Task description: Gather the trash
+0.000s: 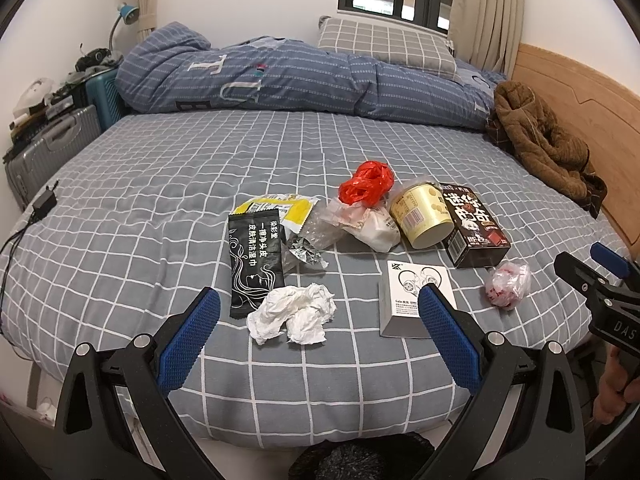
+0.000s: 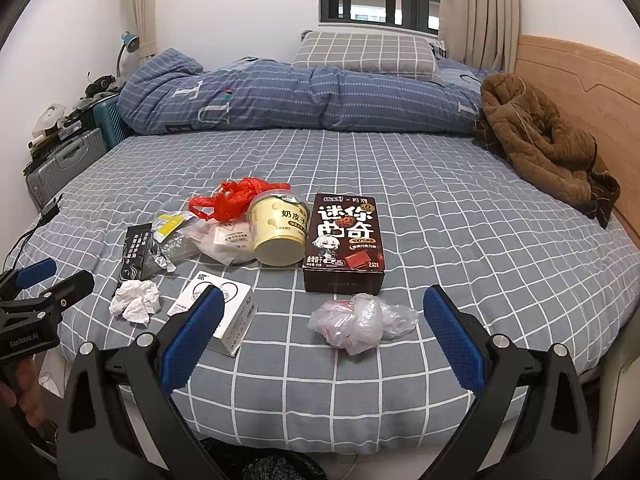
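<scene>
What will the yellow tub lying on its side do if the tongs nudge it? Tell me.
The yellow tub lies on its side, so it may roll. The soft bed sheet and the neighbouring brown box would probably stop it soon. It looks like a light, fairly stiff tub.

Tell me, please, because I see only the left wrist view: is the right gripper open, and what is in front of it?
Observer: The right gripper is open, with its fingers wide apart.
Operator: What lies before it?
Observer: The crumpled clear bag lies on the sheet, lined up with the gap between the fingers and untouched.
Operator: And beyond the bag?
Observer: From this side the brown cookie box lies flat, directly behind the bag.
</scene>
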{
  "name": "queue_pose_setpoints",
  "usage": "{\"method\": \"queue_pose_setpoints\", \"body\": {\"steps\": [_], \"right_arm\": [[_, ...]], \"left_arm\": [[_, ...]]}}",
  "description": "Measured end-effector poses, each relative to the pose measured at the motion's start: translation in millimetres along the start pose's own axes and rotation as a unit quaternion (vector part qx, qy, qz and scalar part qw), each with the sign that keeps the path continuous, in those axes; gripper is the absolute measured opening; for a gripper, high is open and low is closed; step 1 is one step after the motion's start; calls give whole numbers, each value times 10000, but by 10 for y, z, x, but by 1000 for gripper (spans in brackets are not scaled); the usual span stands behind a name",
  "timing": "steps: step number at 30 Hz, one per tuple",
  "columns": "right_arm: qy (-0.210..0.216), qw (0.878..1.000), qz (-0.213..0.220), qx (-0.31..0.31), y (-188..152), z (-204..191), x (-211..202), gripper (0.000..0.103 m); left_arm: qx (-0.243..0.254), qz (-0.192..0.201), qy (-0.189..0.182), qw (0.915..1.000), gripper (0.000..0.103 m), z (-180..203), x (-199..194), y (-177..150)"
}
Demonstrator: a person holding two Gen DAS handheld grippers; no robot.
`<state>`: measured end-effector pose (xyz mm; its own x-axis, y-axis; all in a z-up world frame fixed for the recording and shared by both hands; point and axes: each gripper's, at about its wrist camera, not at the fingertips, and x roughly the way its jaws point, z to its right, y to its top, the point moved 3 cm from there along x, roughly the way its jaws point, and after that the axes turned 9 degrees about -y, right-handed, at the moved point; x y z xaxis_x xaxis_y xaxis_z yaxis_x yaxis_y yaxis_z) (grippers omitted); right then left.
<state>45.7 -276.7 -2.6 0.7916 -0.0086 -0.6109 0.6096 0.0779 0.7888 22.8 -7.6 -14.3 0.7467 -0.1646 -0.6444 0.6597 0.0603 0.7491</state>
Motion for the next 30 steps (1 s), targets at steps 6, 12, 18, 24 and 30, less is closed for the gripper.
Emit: {"method": "queue_pose_setpoints", "body": {"steps": [6,12,18,24,30], "right_arm": [[0,10000,-2,-5,0,1,-1,96],[0,10000,-2,-4,-1,3,-1,96],[1,10000,8,-12,-2,5,-1,96],[-38,10000,-12,-80,2,-43,71,96],[-127,9995,-231,-167,-60,15,331,95]], "left_arm": [[-1,1,4,10000,97,-2,0,-4],[-7,-6,6,10000,97,-7,4,-14],[-4,-9,3,10000,97,-11,5,-15],[11,-71,31,10000,97,-47,58,-30],[-64,-273,131,9995,97,-223,275,-116]]}}
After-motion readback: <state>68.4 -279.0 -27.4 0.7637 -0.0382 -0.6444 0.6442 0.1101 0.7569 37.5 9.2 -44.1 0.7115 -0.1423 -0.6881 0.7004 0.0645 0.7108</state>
